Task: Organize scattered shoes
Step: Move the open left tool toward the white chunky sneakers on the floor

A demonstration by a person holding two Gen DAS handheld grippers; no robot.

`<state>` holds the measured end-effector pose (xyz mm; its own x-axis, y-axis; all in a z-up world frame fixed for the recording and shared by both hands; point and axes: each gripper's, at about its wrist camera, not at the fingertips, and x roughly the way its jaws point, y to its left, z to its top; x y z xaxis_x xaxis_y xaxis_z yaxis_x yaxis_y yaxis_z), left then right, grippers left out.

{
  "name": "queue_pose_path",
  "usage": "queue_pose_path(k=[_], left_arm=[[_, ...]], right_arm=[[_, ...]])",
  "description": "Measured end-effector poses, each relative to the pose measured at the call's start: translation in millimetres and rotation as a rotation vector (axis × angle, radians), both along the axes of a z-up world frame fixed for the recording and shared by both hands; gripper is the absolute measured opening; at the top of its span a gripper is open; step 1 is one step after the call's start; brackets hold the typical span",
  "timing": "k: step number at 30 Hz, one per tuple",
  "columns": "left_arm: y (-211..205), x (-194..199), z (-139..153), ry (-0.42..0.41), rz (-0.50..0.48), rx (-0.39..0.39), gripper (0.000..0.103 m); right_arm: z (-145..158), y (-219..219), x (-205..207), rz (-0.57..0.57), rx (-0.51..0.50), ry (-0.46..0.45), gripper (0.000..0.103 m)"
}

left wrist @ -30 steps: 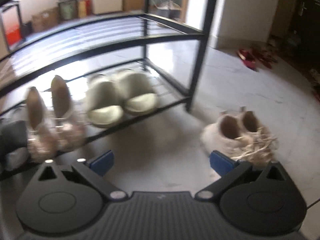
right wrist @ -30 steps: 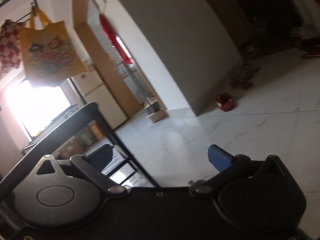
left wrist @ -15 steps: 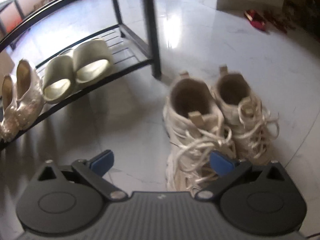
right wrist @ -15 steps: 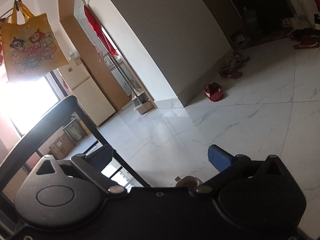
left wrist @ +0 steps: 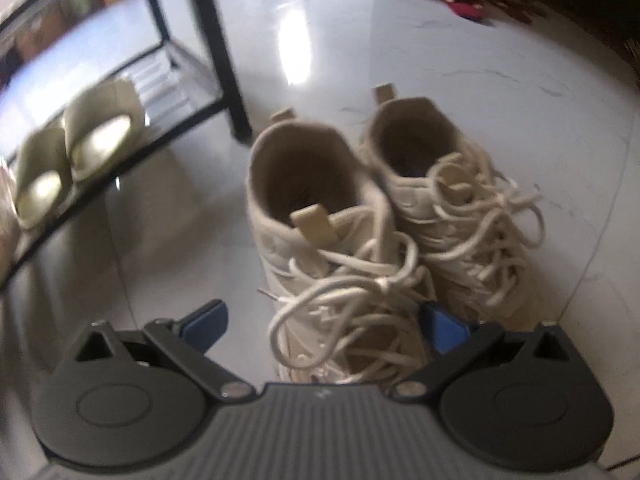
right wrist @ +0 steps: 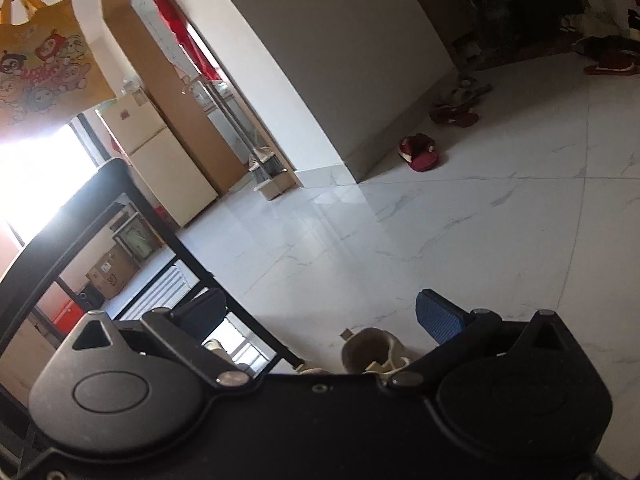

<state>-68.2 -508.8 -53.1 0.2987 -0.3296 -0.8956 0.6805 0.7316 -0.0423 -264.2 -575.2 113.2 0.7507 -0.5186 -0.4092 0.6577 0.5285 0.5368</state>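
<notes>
Fingers spread wide, the left gripper [left wrist: 324, 322] hovers over the nearer cream sneaker [left wrist: 332, 248], ready to grasp; next it must descend and clamp. Its twin [left wrist: 452, 196] sits alongside, the shoe rack [left wrist: 216, 48] beyond. Right gripper [right wrist: 320, 312] hangs released, idle.

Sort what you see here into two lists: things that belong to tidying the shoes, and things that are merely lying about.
Belong to the job:
cream sneakers on the floor
shoe rack
pale slippers on its bottom shelf
red slipper on the floor
left gripper, open

Merely about:
yellow bag, hanging
cardboard box
fridge
</notes>
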Motion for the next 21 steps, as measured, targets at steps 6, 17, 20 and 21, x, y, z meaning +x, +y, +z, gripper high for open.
queue_pose_path(k=[6, 17, 20, 21], left_arm=[[14, 21, -12, 0.161, 0.113, -0.093, 0.102], [16, 25, -18, 0.222, 0.094, -0.16, 0.087], [15, 29, -23, 0.241, 0.116, -0.178, 0.089], [15, 31, -24, 0.246, 0.121, -0.184, 0.089]], right_arm=[[-6, -5, 3, 0.001, 0.023, 0.026, 0.103], [-17, -7, 7, 0.021, 0.071, 0.051, 0.103], [-17, -6, 7, 0.024, 0.068, 0.055, 0.103], [-17, -6, 7, 0.025, 0.068, 0.057, 0.103]])
